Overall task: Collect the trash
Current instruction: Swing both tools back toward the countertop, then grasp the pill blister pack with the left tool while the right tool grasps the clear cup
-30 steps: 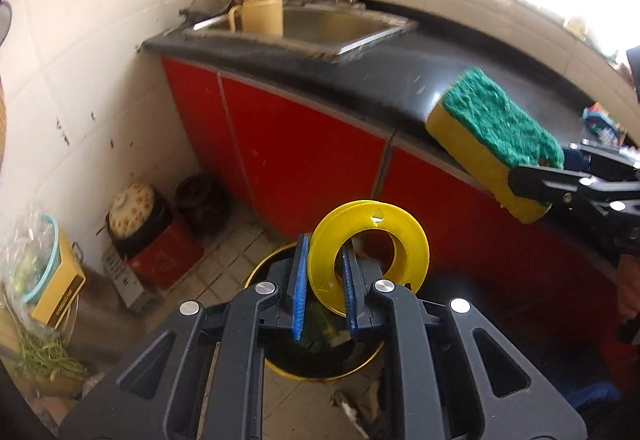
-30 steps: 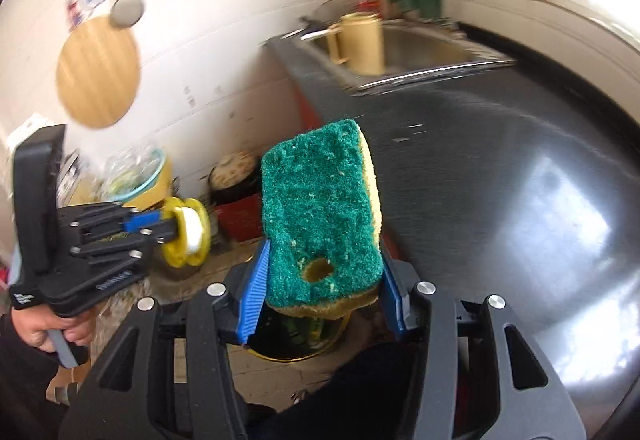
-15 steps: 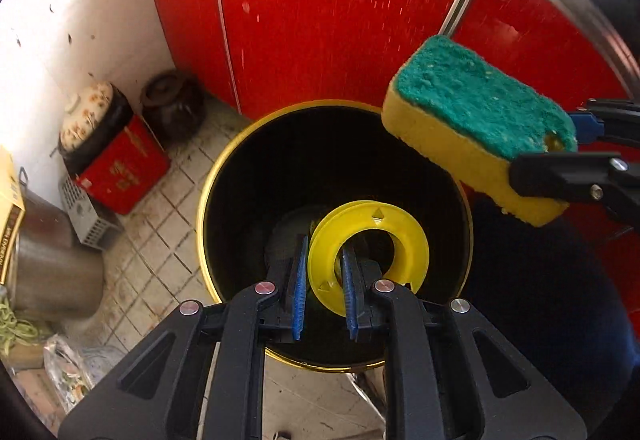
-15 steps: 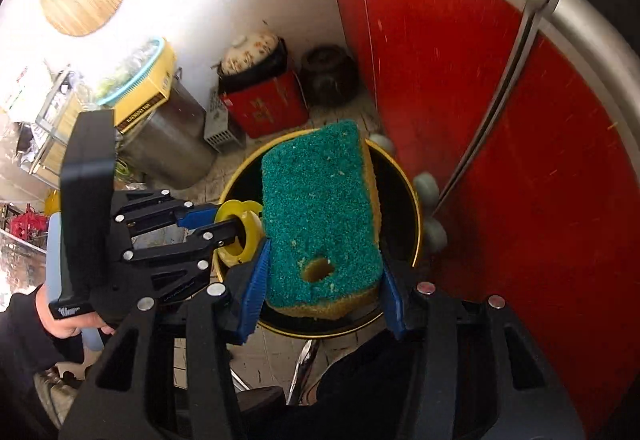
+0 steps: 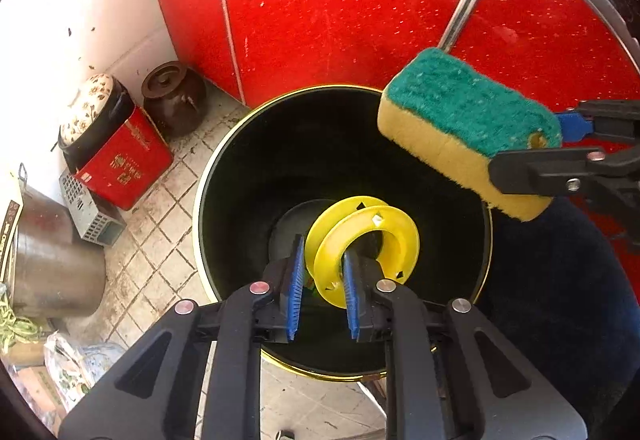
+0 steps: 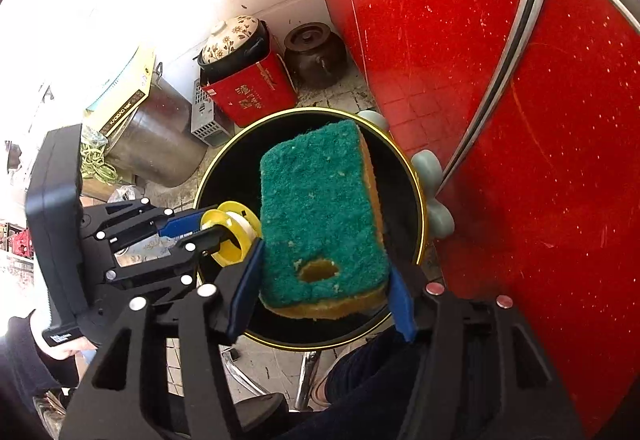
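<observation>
One yellow spool [image 5: 362,240], one green-and-yellow sponge [image 6: 322,218] and one black bin [image 5: 224,176] were in play. The left gripper [image 5: 320,292] pointed steeply down over the bin mouth; its jaws had just been opening, a gap showing beside the spool between them. The right gripper [image 6: 320,288], tilted likewise, had just been widening too, the sponge between its pads above the bin. The bin stood on a grimy tiled floor [image 5: 160,240] against red cabinet doors [image 5: 320,0].

Both grippers point steeply down, left gripper [image 5: 320,288] and right gripper [image 6: 320,288] jaws just opening.
</observation>
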Tool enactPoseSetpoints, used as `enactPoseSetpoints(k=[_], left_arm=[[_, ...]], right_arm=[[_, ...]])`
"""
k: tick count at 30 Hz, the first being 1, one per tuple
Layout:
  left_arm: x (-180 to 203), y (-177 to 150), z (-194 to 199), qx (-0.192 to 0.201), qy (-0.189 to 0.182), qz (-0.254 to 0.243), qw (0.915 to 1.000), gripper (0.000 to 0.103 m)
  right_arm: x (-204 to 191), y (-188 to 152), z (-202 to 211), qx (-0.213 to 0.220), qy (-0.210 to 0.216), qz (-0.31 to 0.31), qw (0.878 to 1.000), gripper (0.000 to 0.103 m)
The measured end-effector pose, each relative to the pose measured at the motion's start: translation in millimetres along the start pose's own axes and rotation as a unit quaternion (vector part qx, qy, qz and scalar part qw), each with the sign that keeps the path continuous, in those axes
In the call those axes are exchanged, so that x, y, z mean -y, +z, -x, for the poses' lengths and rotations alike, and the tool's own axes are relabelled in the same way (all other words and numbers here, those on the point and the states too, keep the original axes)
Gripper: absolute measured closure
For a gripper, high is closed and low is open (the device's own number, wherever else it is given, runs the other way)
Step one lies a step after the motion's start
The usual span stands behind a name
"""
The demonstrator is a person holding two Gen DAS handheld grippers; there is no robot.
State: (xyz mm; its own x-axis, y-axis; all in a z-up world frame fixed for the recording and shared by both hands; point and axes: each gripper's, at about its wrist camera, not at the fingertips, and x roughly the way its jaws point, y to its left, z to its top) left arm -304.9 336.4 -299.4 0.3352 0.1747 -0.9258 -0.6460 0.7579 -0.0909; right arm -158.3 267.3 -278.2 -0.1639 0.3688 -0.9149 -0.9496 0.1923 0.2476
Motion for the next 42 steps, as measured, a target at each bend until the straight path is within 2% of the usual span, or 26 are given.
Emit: enactPoseSetpoints(k=[1, 2, 3, 4, 8, 10, 13, 17, 19, 21, 24, 27, 29, 35, 37, 39, 40, 42], left_arm=[[-1.8, -0.3, -1.1, -0.001, -0.001, 0.004, 1.0000, 0.062], [-3.4, -1.3, 0.4, 0.001, 0.000, 0.009, 1.0000, 0.049], [-4.3, -2.0, 3.8, 0.010, 0.002, 0.012, 0.9999, 0.031], [-4.0, -2.2, 6.5, 0.018, 0.002, 0.014, 0.9997, 0.026], [-1.9, -1.6, 11.4, 0.016, 0.009, 0.015, 0.9997, 0.026], [0.0, -0.7, 18.9, 0.017, 0.013, 0.017, 0.9996, 0.026], [2.1, 4.7, 44.9, 0.041, 0.016, 0.018, 0.9989, 0.023], [14.6, 19.2, 94.8, 0.088, 0.011, 0.022, 0.9958, 0.018], [31.6, 30.4, 121.8, 0.114, 0.007, 0.008, 0.9935, 0.014], [53.4, 40.0, 143.3, 0.137, 0.002, -0.016, 0.9904, 0.013], [105.3, 58.3, 176.0, 0.176, -0.012, -0.083, 0.9807, 0.011], [175.8, 75.8, 202.4, 0.213, -0.038, -0.169, 0.9616, 0.010], [225.1, 83.2, 215.6, 0.226, -0.075, -0.225, 0.9446, 0.010], [379.5, 83.7, 239.5, 0.238, -0.178, -0.374, 0.8783, 0.010], [419.1, 77.8, 236.2, 0.224, -0.189, -0.408, 0.8648, 0.010], [447.4, 72.1, 235.1, 0.219, -0.204, -0.431, 0.8512, 0.010], [461.9, 69.7, 233.3, 0.216, -0.213, -0.444, 0.8430, 0.010], [485.6, 62.4, 228.3, 0.211, -0.224, -0.461, 0.8323, 0.010]], right_arm=[[1.3, -0.4, 2.1, -0.002, -0.001, 0.001, 1.000, 0.034], [0.7, -0.6, 3.8, 0.001, -0.003, 0.002, 1.000, 0.031], [0.5, -0.8, 5.3, 0.003, -0.002, 0.003, 1.000, 0.029], [0.1, -1.9, 6.5, 0.000, 0.000, 0.006, 1.000, 0.028], [-3.0, -3.3, 14.3, 0.008, -0.004, 0.015, 1.000, 0.028], [-6.3, -5.4, 29.0, 0.024, -0.006, 0.020, 0.999, 0.028], [-16.6, -10.8, 65.5, 0.054, -0.007, 0.031, 0.998, 0.028], [-23.6, -28.6, 138.8, 0.116, -0.029, 0.039, 0.992, 0.025], [-20.2, -39.4, 175.9, 0.152, -0.042, 0.027, 0.987, 0.020], [-6.9, -55.8, 219.7, 0.191, -0.061, 0.001, 0.980, 0.019], [23.5, -87.6, 279.8, 0.243, -0.094, -0.051, 0.964, 0.017], [61.0, -132.0, 335.4, 0.285, -0.151, -0.122, 0.939, 0.017], [88.5, -167.1, 367.4, 0.303, -0.195, -0.173, 0.916, 0.017], [153.5, -273.8, 423.9, 0.310, -0.301, -0.313, 0.846, 0.016], [170.8, -312.6, 436.7, 0.310, -0.320, -0.355, 0.822, 0.016], [180.8, -340.7, 442.8, 0.307, -0.327, -0.384, 0.807, 0.016], [185.9, -351.7, 445.5, 0.308, -0.327, -0.394, 0.802, 0.016], [195.9, -367.5, 450.6, 0.309, -0.327, -0.406, 0.795, 0.016]])
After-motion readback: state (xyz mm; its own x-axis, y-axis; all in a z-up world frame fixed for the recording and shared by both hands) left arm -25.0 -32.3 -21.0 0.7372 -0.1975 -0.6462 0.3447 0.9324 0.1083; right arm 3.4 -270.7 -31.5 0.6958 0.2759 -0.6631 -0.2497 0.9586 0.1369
